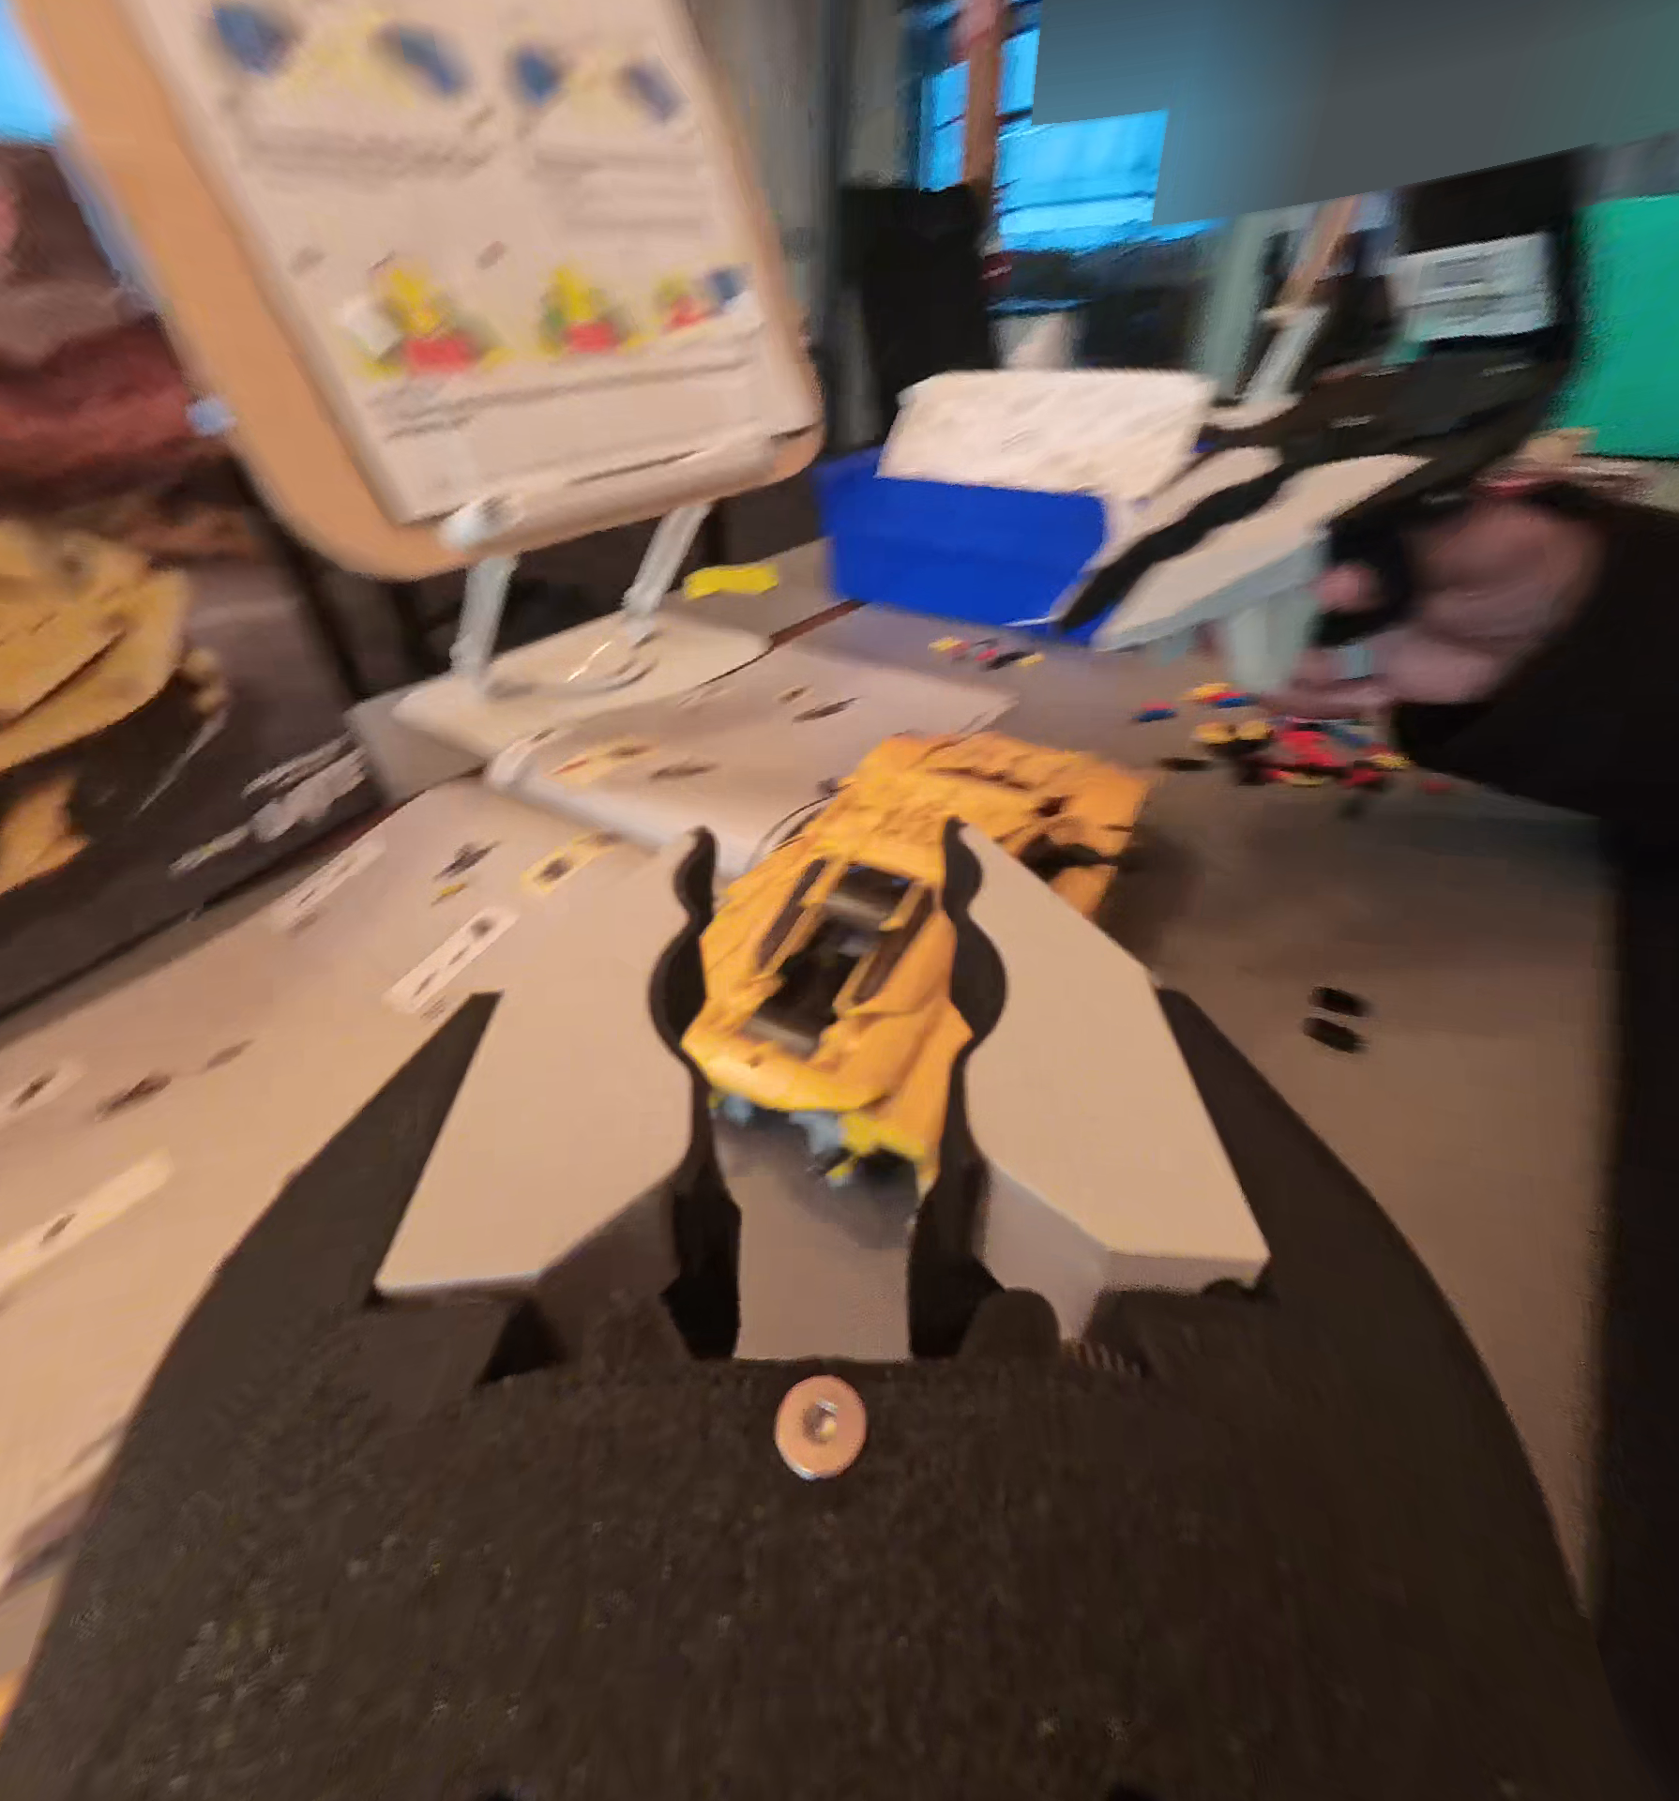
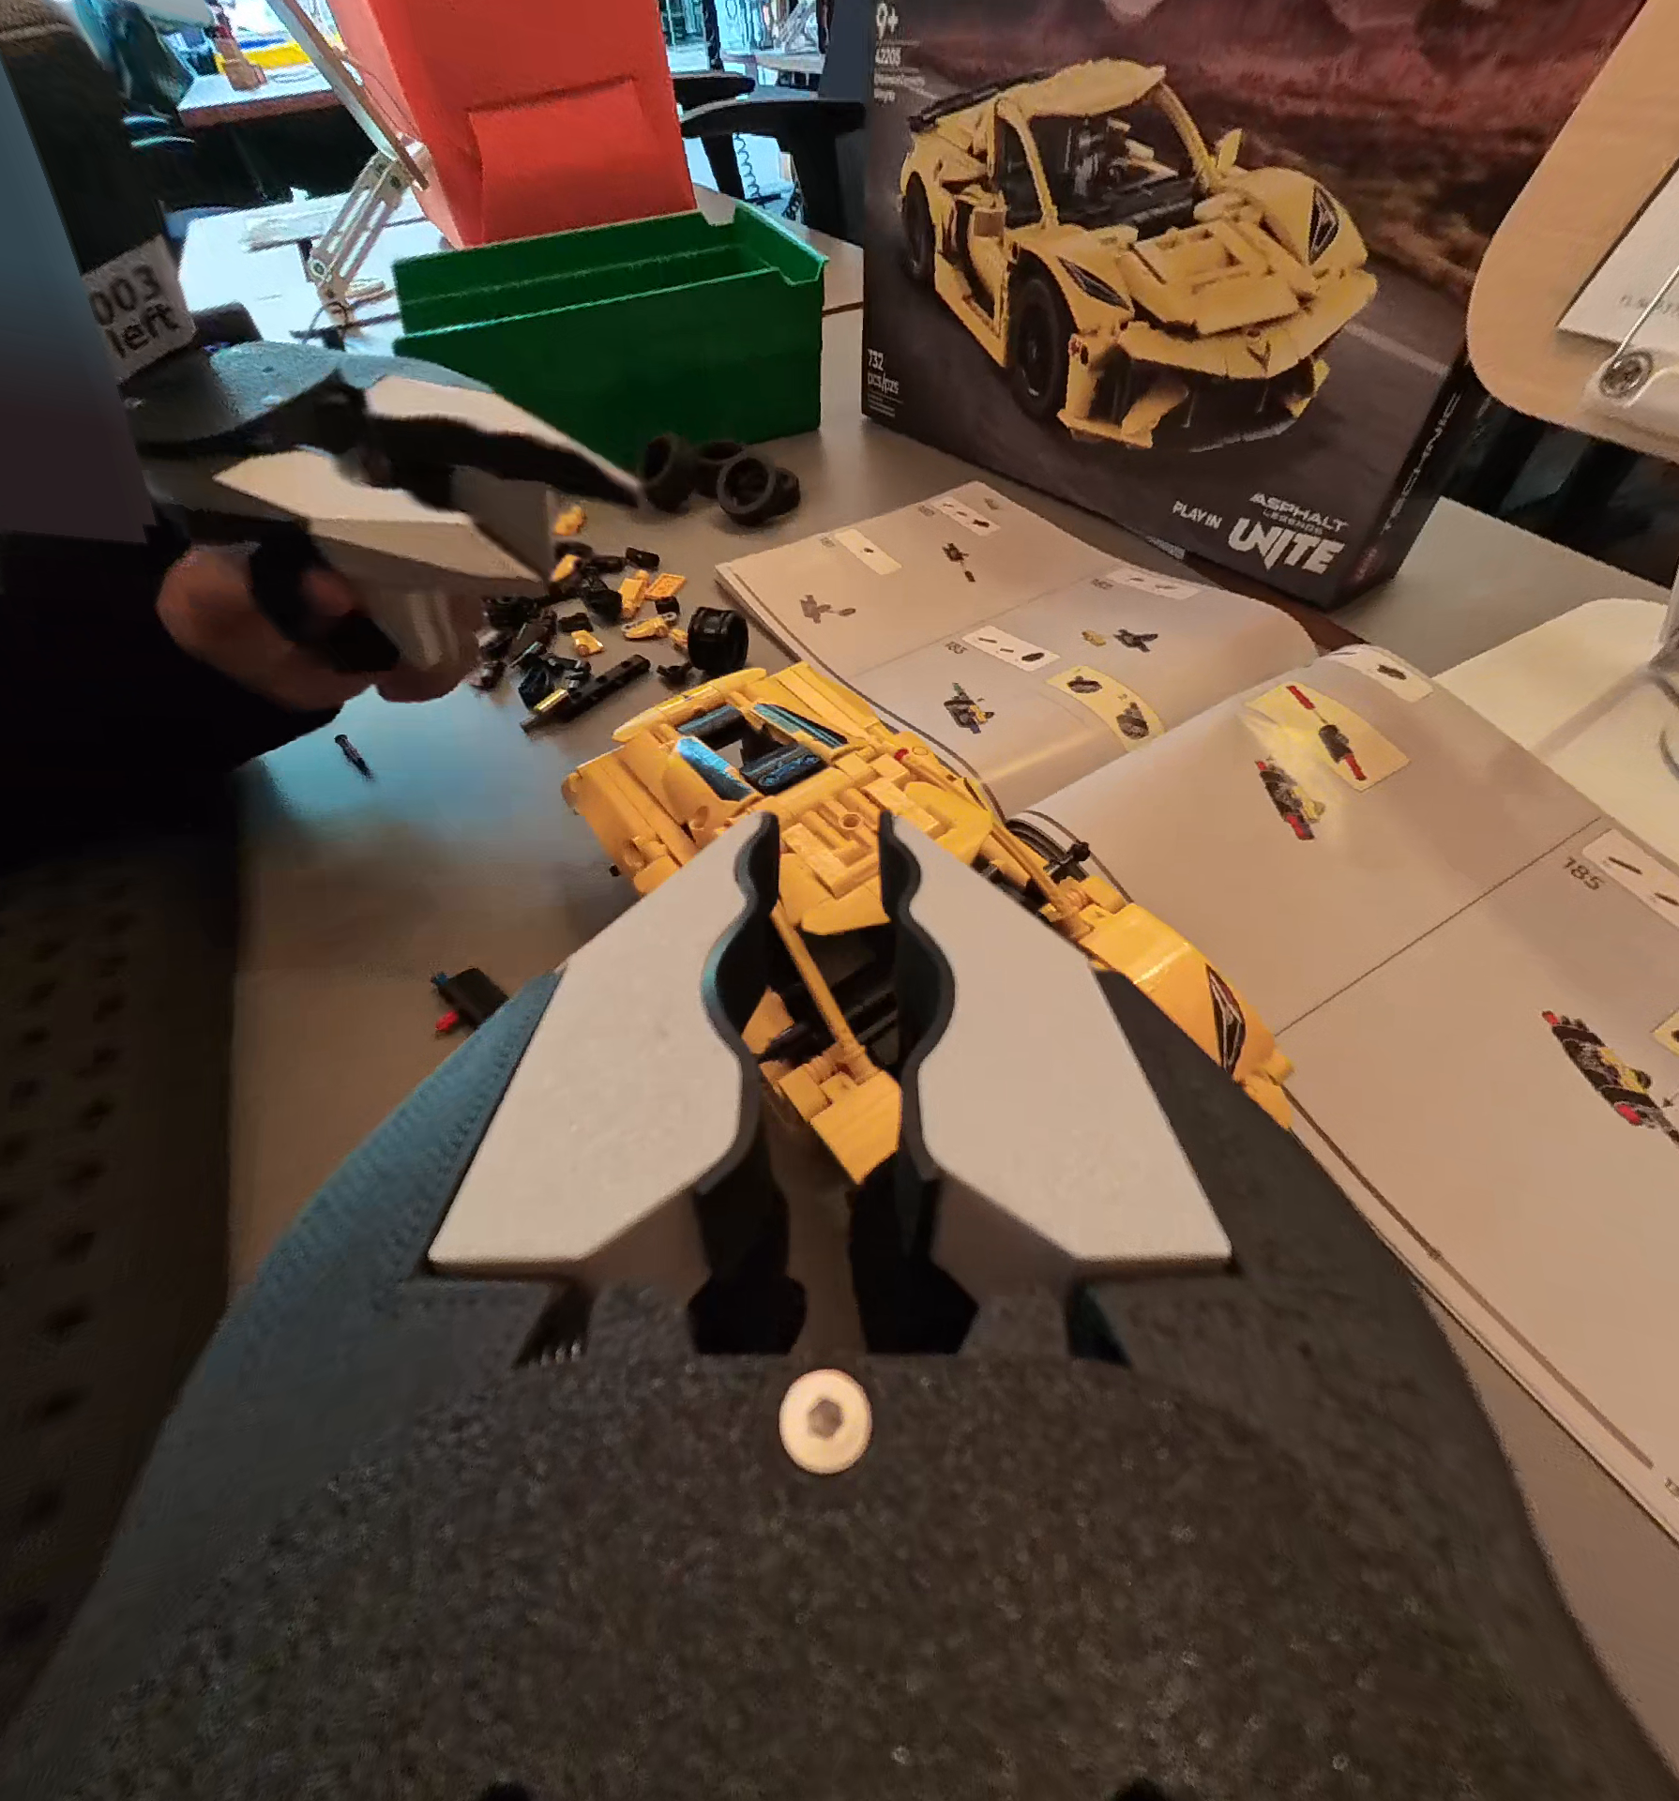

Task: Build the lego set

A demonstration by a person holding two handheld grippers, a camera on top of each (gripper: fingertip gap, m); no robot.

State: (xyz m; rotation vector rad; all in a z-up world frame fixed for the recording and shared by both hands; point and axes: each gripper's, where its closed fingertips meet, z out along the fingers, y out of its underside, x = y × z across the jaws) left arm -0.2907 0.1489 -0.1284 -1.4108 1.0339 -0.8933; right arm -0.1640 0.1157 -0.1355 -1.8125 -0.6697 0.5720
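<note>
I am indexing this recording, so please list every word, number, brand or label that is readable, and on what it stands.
I do not copy out writing, so here is only what bears it.
Set box: brand print and numbers, sharp.
Open instruction booklet: step and page numbers, sharp.
White tag, upper left of the right wrist view: short print, sharp.
Sheet on the stand: too blurred to read.

1. The left gripper (image 1: 824, 858) has its jaws parted, framing the yellow car model (image 1: 875, 965) on the table (image 1: 1352, 926).
2. The right gripper (image 1: 1196, 546) hangs over loose bricks (image 1: 1284, 750).
3. A blue bin (image 1: 953, 546) stands behind them.
4. The view is motion-blurred.
</note>
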